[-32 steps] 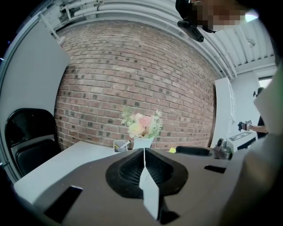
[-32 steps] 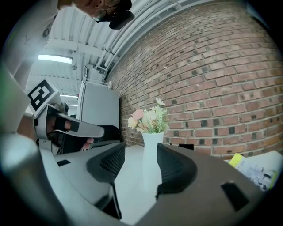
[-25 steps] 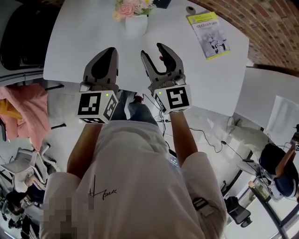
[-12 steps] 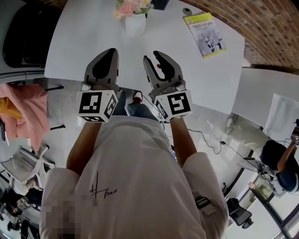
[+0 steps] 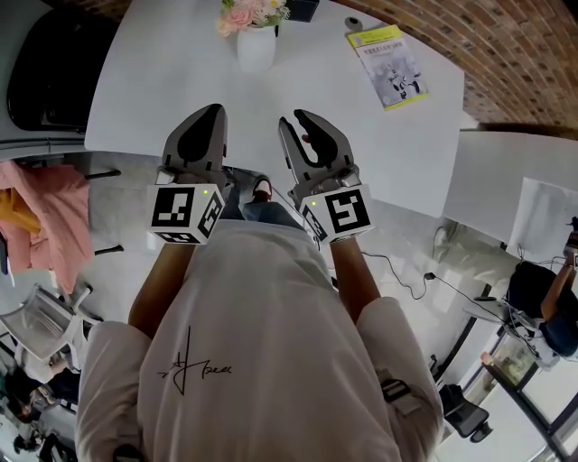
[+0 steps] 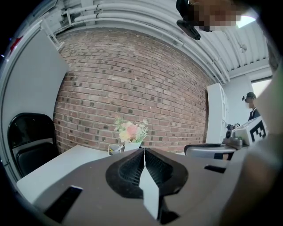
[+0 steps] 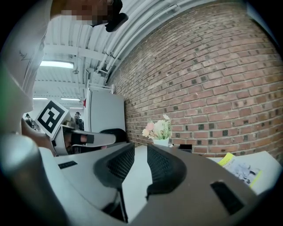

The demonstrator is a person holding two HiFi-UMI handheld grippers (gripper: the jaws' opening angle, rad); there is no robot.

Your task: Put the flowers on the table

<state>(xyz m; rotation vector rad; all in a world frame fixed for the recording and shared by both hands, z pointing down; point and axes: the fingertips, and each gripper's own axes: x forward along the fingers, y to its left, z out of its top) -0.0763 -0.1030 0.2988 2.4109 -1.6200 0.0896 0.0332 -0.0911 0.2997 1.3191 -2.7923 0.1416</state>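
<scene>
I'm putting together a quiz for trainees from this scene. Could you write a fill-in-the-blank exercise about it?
1. The flowers stand in a white ____ on the table.
2. In the head view, the booklet lies to the ____ of the flowers.
3. The left claw has its jaws pressed ____, holding nothing.
4. Behind the table rises a ____ wall.
Missing words: vase; right; together; brick.

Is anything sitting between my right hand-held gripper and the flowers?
Nothing visible does: only bare table lies between the right hand-held gripper, whose jaws have just been closing on nothing, and the flowers. The booklet lies off to the right.
</scene>
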